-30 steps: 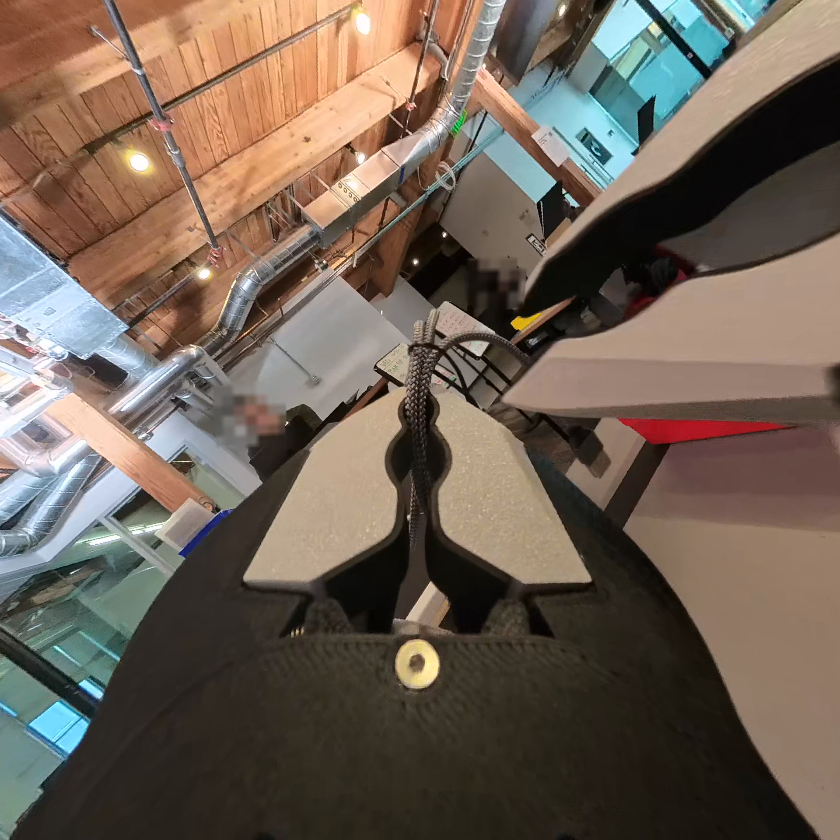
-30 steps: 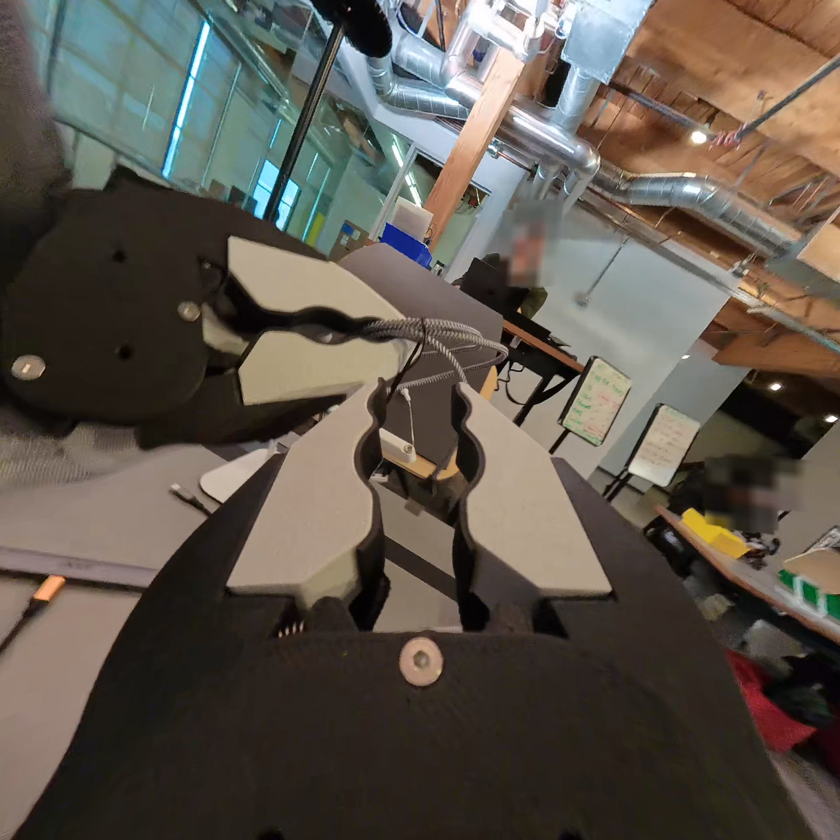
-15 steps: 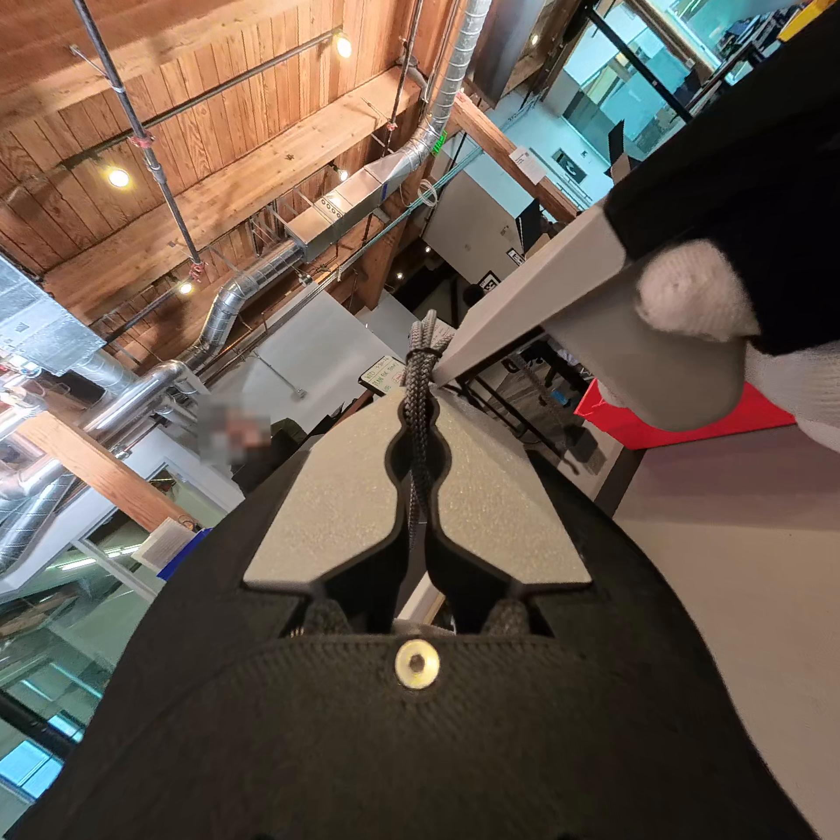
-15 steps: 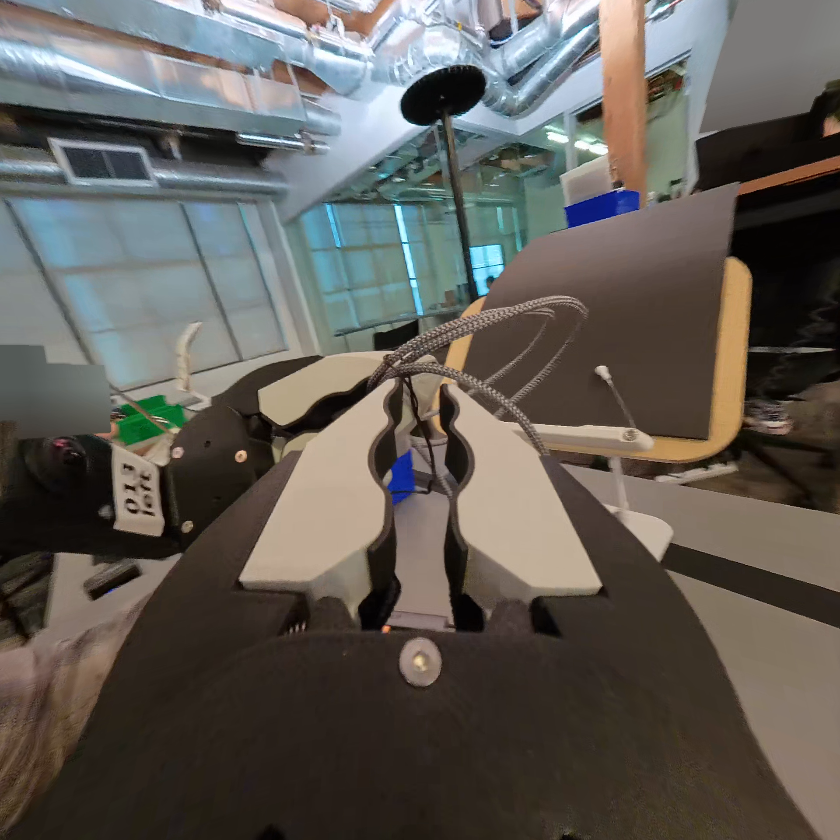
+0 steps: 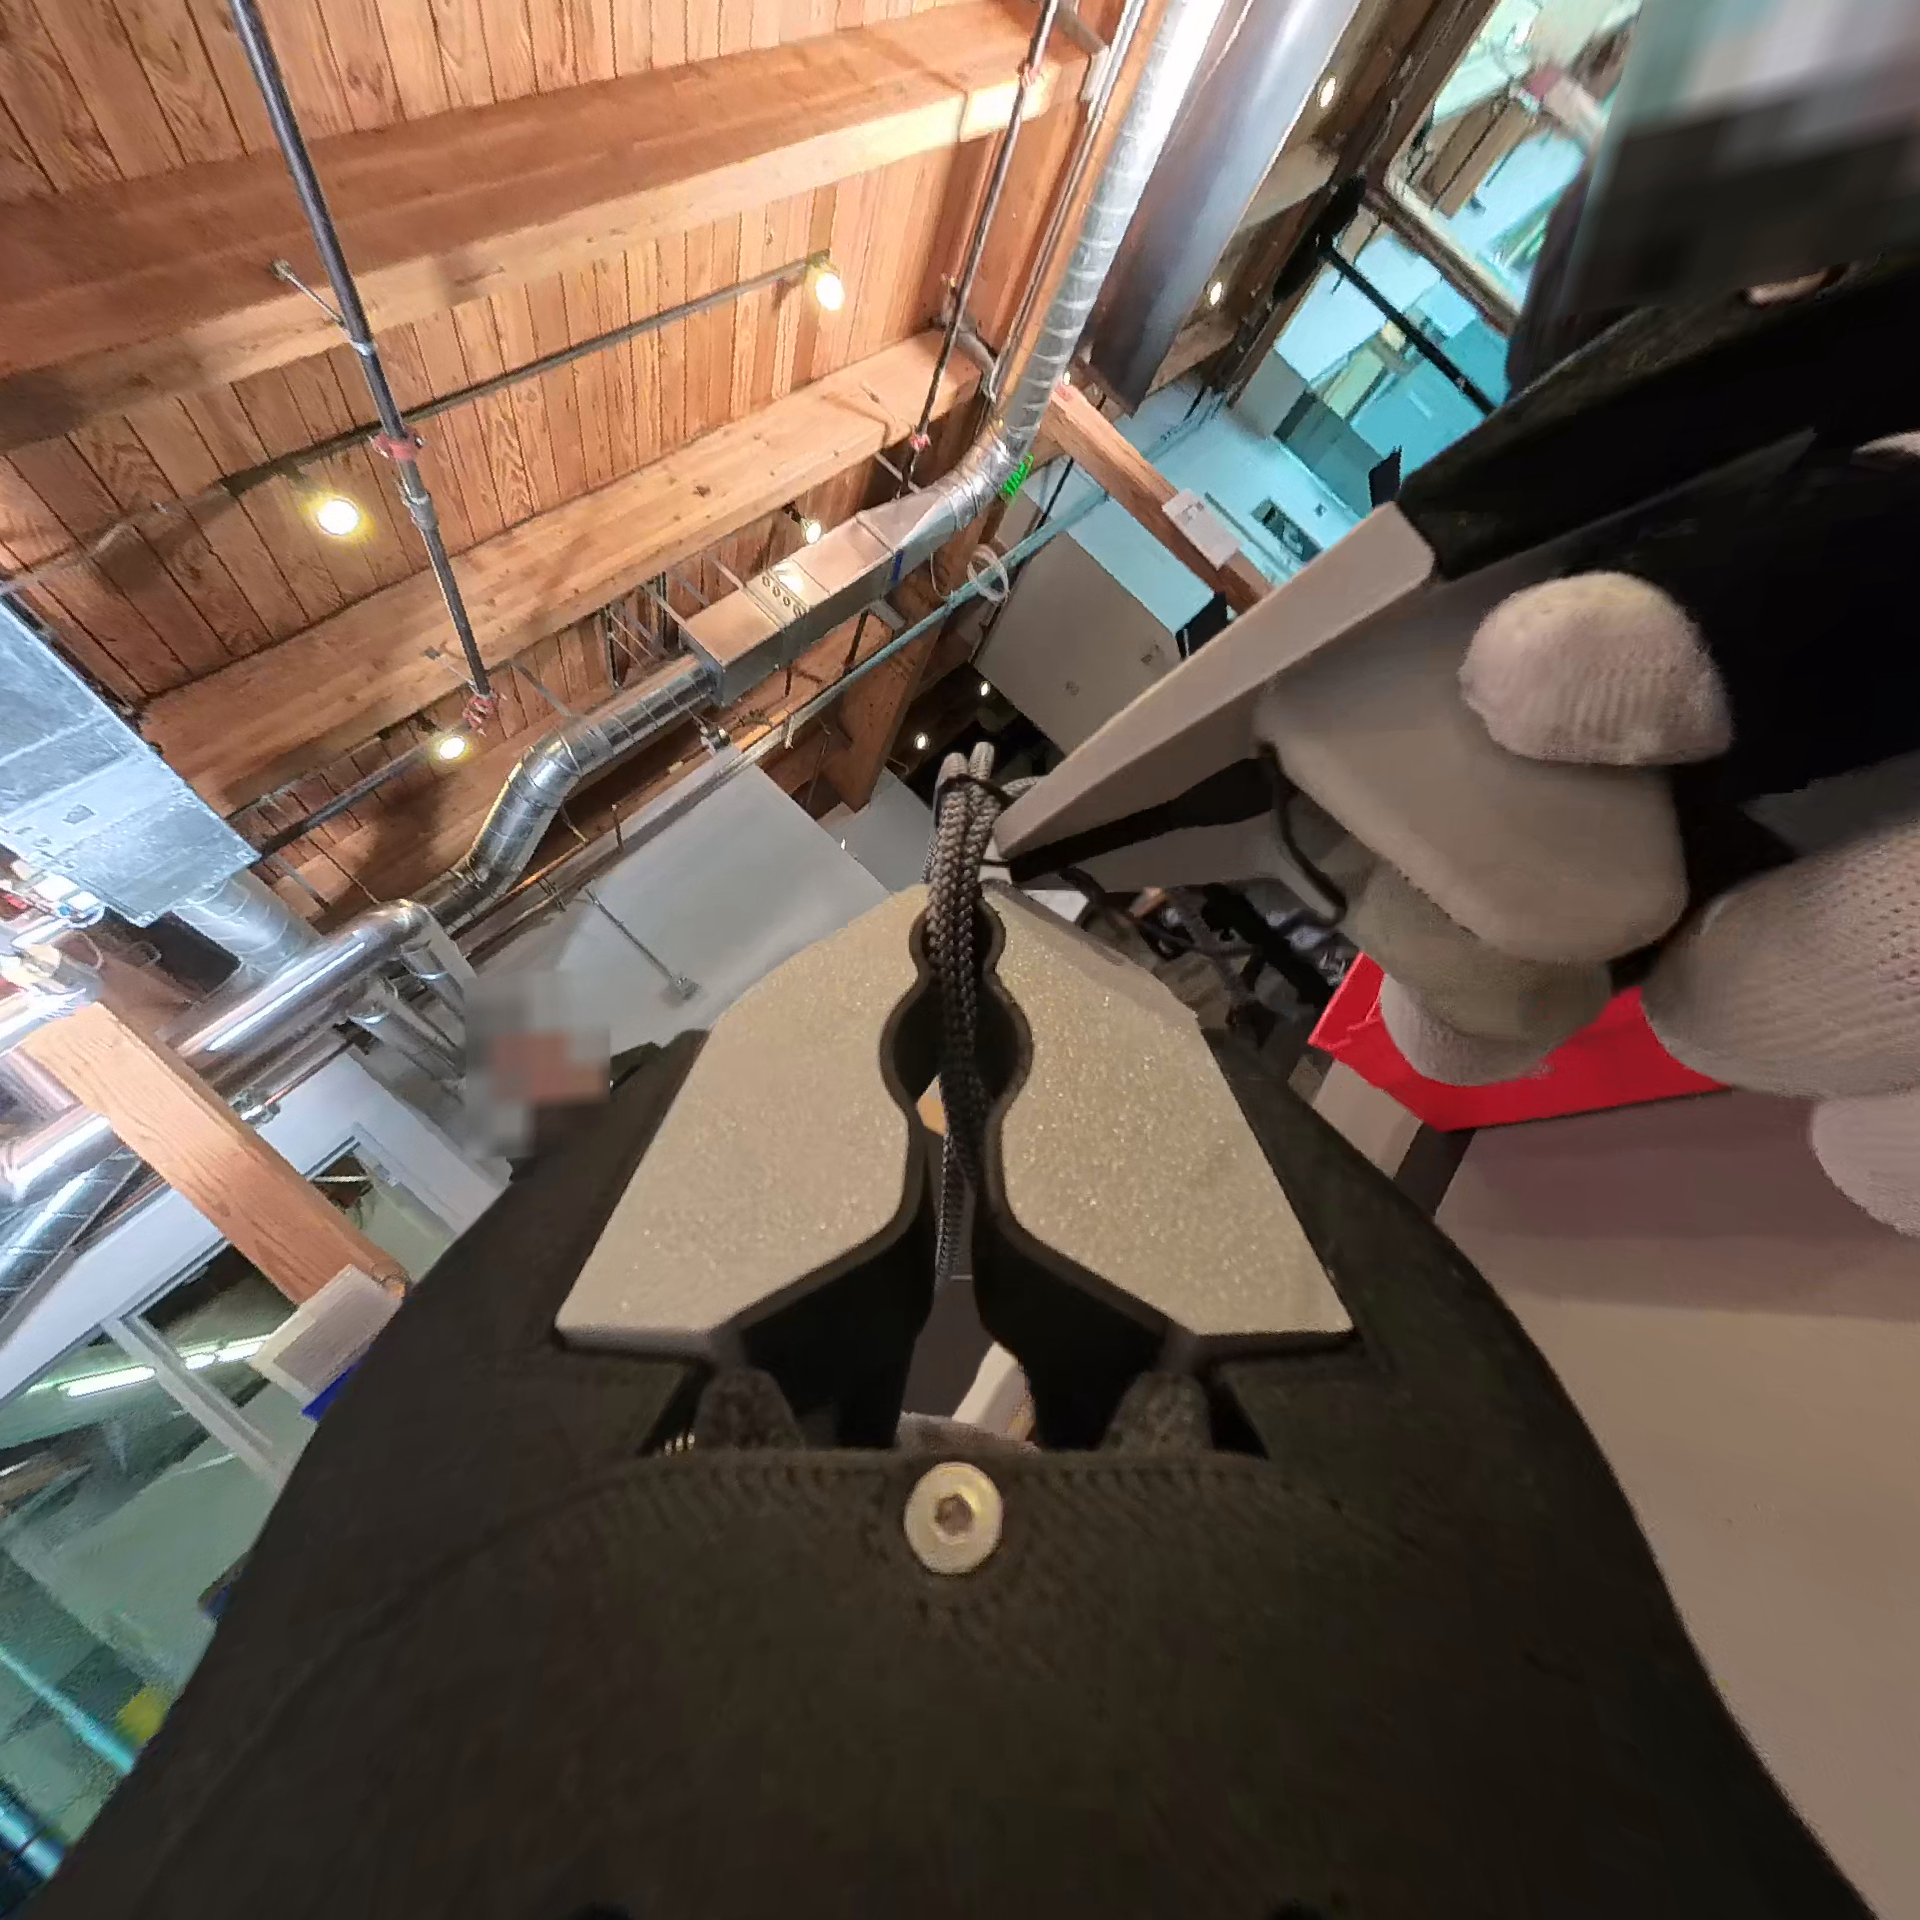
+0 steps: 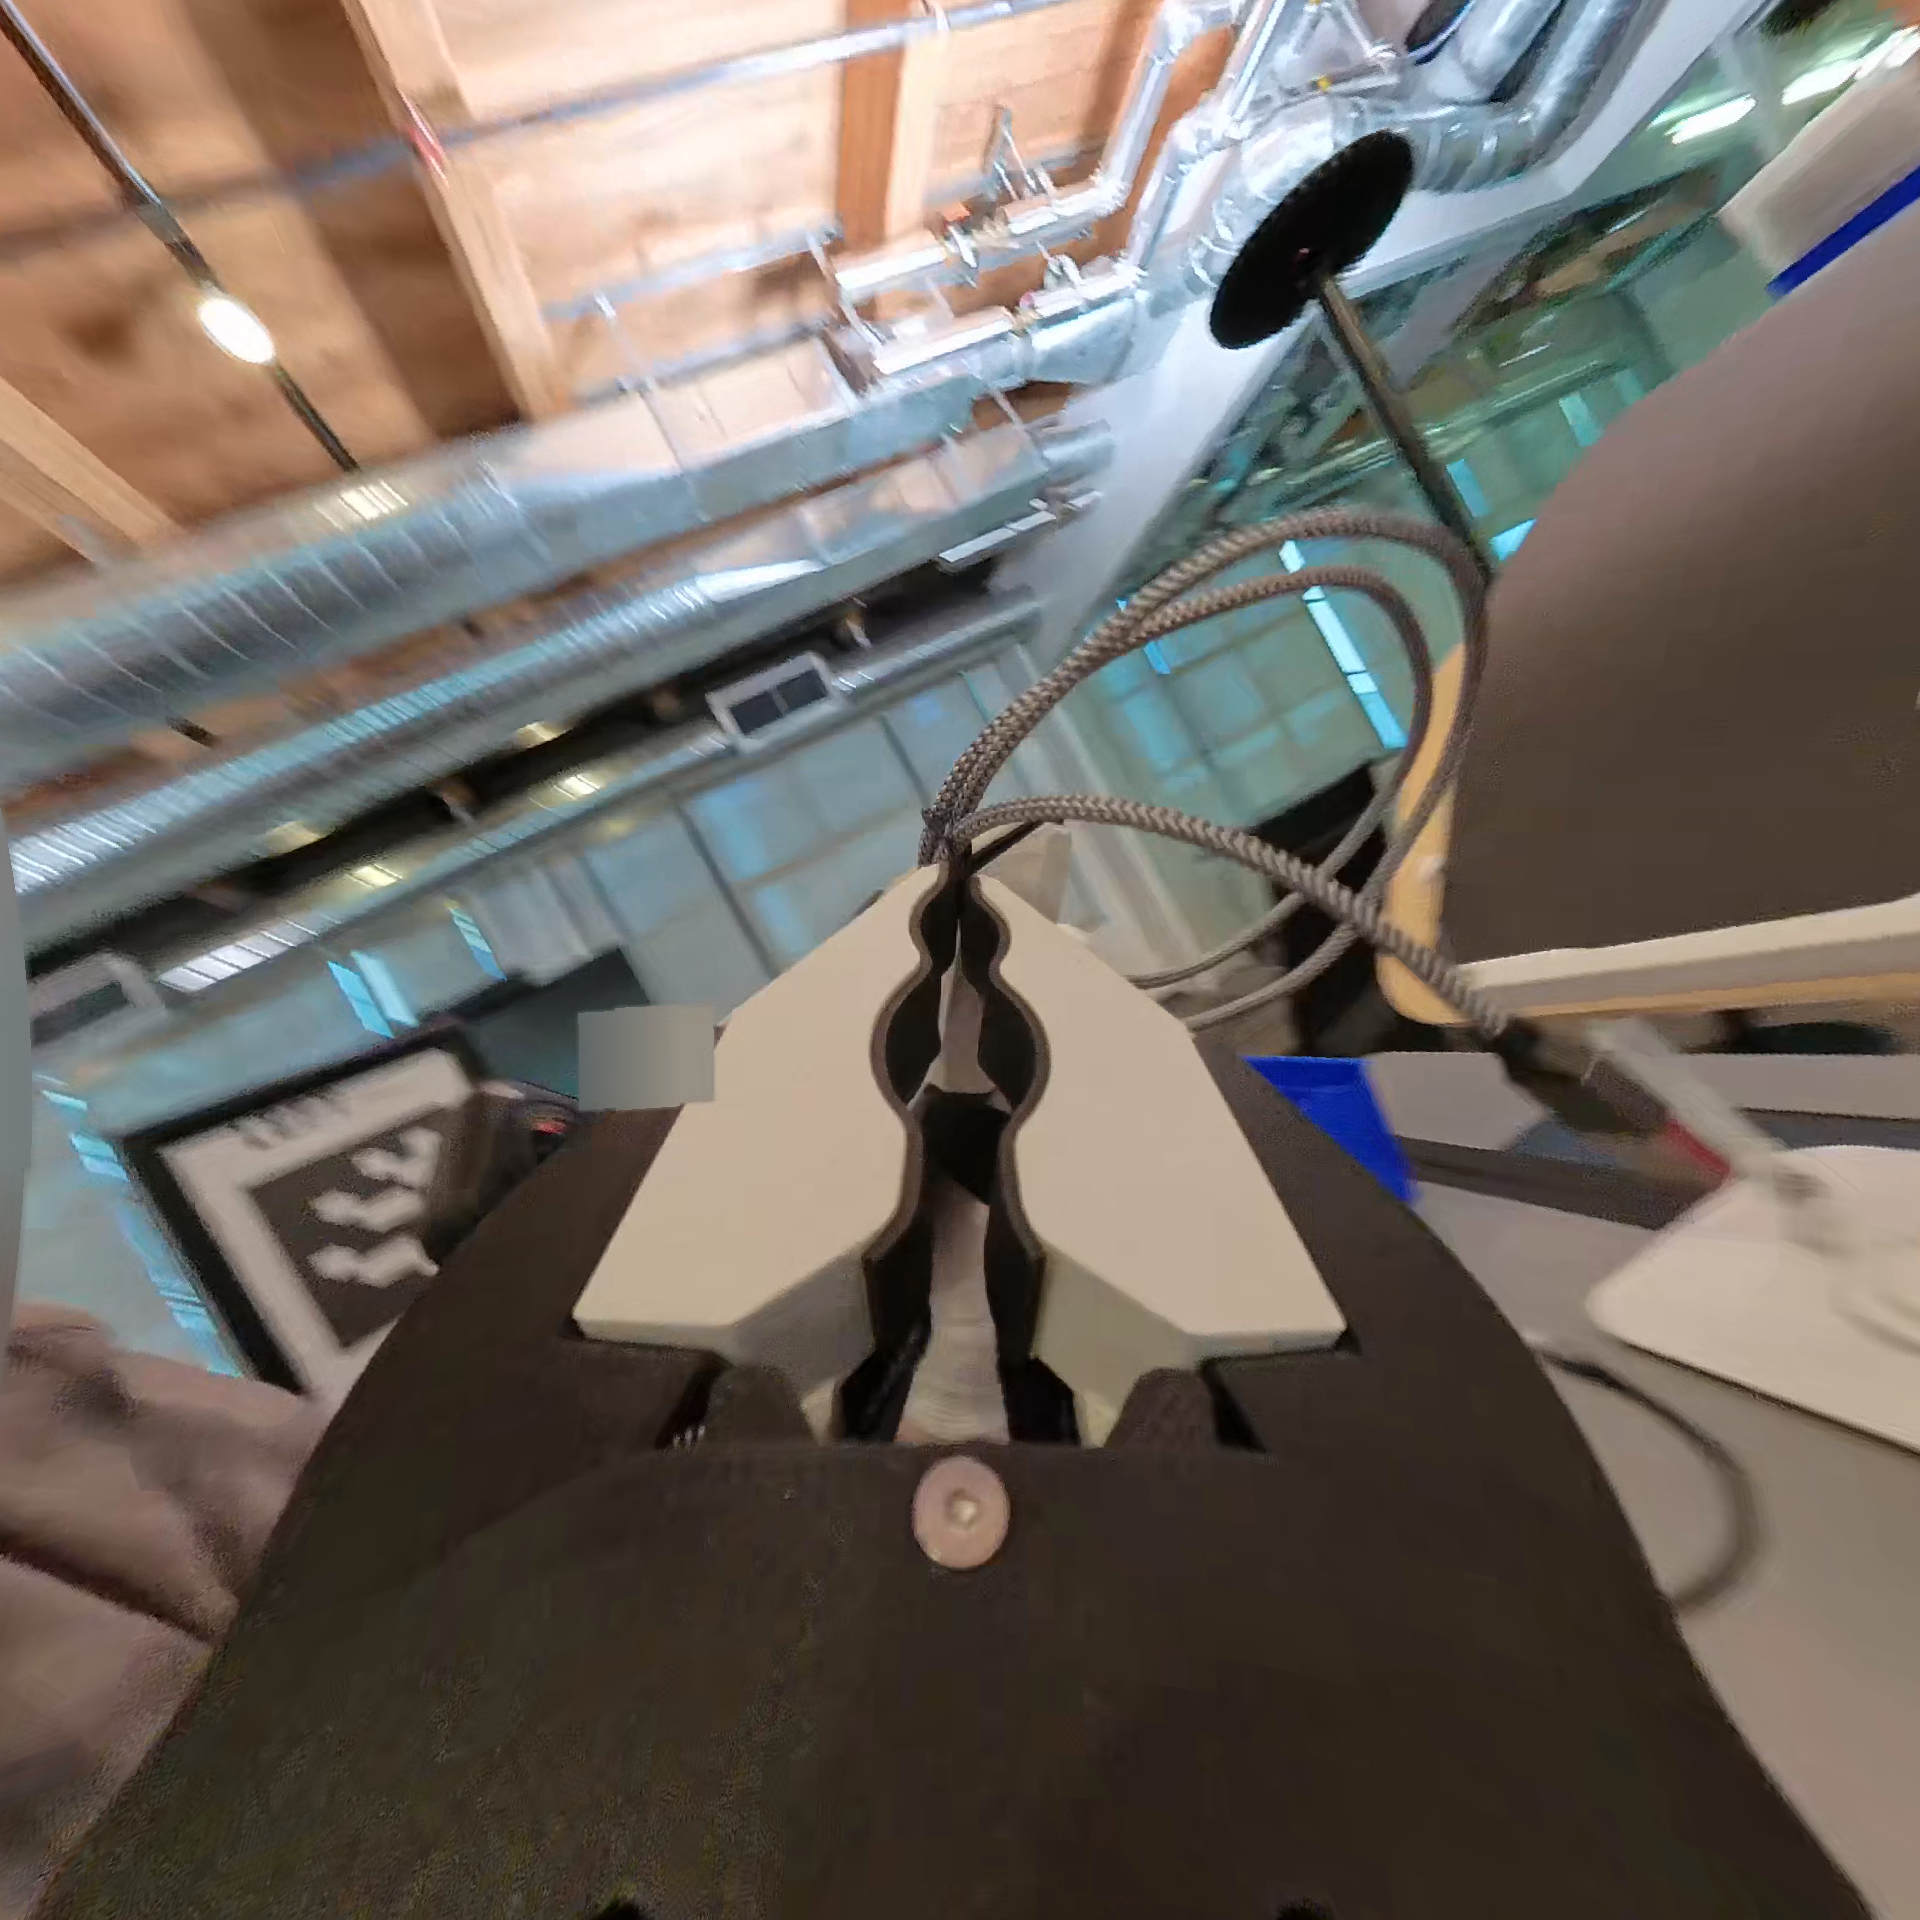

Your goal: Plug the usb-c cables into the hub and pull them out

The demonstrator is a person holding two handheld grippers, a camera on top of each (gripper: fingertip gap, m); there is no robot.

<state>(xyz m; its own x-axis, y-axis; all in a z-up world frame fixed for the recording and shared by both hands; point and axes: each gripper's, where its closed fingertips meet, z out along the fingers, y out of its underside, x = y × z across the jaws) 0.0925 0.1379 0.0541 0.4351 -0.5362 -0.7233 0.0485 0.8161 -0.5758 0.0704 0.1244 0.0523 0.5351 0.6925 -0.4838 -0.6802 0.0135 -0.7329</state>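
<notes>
Right gripper (image 6: 958,883) has closed beside the left gripper (image 5: 958,925), nipping the bundled grey braided usb-c cables (image 6: 1195,644).
Left gripper clamps the same bundle; opposite pulling may slip the braid.

Wood plank ceiling (image 5: 540,208) w/ heavy beams (image 5: 582,561) overhead, small round spot lights (image 5: 335,514) glowing warm. Silver air ducts (image 5: 582,748) and thin black pipes (image 5: 353,291) run under it (right view blurred, same ducts (image 6: 436,582) there). Big glass windows (image 6: 831,831) along one wall, daylight coming in. A white wall (image 5: 717,883) farther back. Grey table top (image 5: 1714,1507) lower right; red bin (image 5: 1475,1060) beyond it.
</notes>
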